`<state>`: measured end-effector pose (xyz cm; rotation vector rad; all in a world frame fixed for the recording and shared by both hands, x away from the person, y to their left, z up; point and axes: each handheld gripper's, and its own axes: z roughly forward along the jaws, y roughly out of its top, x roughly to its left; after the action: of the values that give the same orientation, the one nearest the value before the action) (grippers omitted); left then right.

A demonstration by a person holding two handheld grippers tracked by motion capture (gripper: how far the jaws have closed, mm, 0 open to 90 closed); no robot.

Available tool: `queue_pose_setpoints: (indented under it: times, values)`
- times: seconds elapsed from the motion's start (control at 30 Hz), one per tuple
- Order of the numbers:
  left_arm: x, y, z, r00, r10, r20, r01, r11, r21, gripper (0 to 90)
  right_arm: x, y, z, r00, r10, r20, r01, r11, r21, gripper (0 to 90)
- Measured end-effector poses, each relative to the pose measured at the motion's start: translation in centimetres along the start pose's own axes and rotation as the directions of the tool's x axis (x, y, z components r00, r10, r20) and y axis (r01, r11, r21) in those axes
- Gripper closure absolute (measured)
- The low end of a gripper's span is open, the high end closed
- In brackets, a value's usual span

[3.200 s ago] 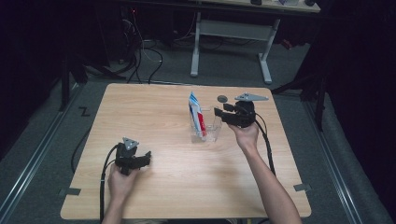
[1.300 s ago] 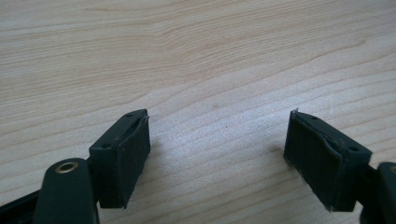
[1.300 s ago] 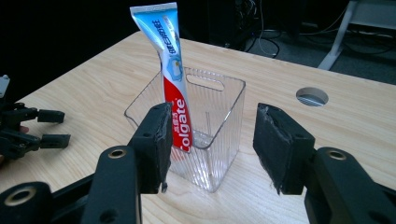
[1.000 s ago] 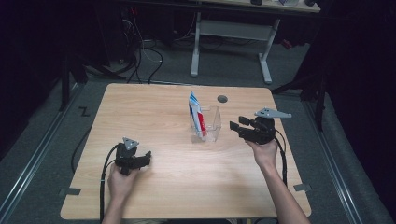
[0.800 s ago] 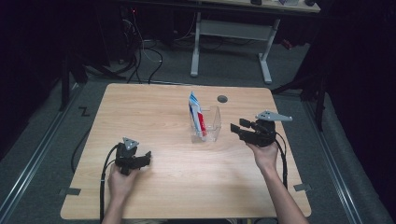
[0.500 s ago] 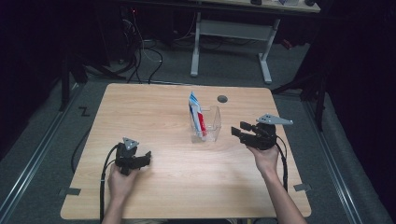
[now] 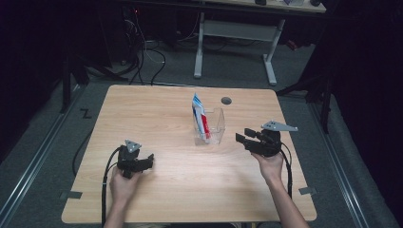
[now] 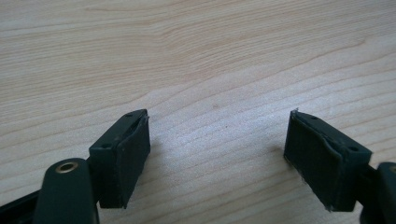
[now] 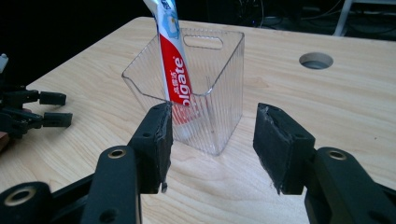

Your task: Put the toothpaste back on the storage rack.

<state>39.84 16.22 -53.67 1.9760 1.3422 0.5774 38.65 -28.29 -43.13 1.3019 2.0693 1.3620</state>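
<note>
So two grippers here; the left gripper (image 7: pixel 148 161) sits low on the pale wood-grain table (image 7: pixel 157 109), its flat black rubbery pads spread apart with just bare tabletop between them; middle of the table there's one clear ribbed plastic box (image 7: pixel 212 128), squarish, with one red-white-blue toothpaste tube (image 7: pixel 200 116) standing tilted inside; the right gripper (image 7: pixel 242 138) is just beside that box, jaws apart, gripping nothing.

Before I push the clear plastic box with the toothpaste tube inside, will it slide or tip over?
The clear plastic box looks thin-walled and light, so it probably slides easily on the smooth wooden table. The toothpaste tube leans inside and sticks out above the rim, so a high push may tip the box. A low push seems safer.
</note>
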Motion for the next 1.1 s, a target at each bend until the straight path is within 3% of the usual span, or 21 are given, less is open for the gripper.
queue_pose_setpoints:
  times: [1.1]
  values:
    - [0.0, 0.0, 0.0, 1.0, 0.0, 0.0, 0.0, 1.0, 0.0, 22.9, -0.2, -3.5, 1.6, 0.9994, 0.034, 0.011, -0.035, 0.997, 0.063, 47.3]
